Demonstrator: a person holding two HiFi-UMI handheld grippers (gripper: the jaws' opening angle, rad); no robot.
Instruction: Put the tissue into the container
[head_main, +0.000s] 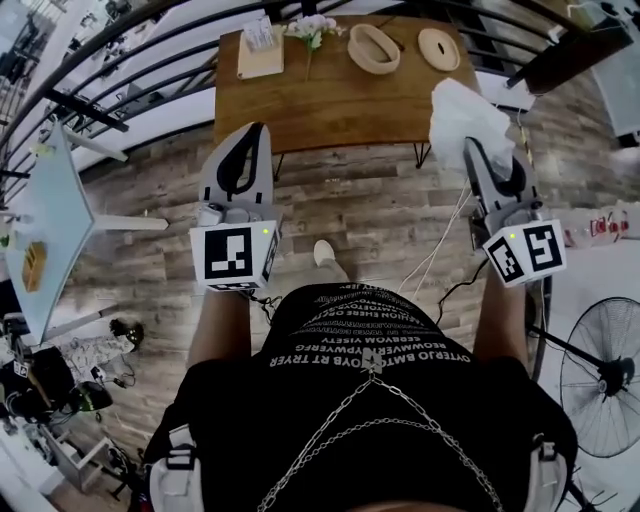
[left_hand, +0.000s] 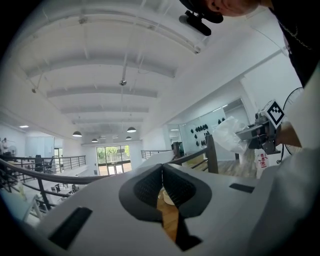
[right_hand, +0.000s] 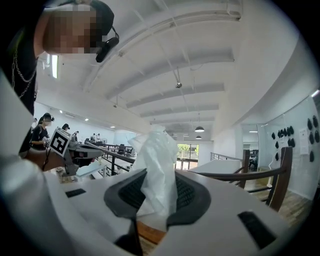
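Observation:
A white tissue (head_main: 460, 115) sticks up crumpled out of my right gripper (head_main: 480, 152), which is shut on it; in the right gripper view the tissue (right_hand: 156, 160) stands between the dark pads (right_hand: 189, 196). Both grippers are held up in front of the wooden table (head_main: 330, 100). On the table's far side sit an oval beige container (head_main: 373, 48) and a round lid (head_main: 438, 48). My left gripper (head_main: 253, 135) is level with the right, to its left, its jaws shut with nothing between them (left_hand: 161, 172). The left gripper view also catches the tissue (left_hand: 227, 134).
A tissue stack on a small board (head_main: 259, 45) and a flower sprig (head_main: 312, 28) stand on the table's left half. A white table (head_main: 45, 215) is at the left and a floor fan (head_main: 603, 375) at the right. Cables (head_main: 440, 250) cross the plank floor, and a railing (head_main: 120, 60) runs behind.

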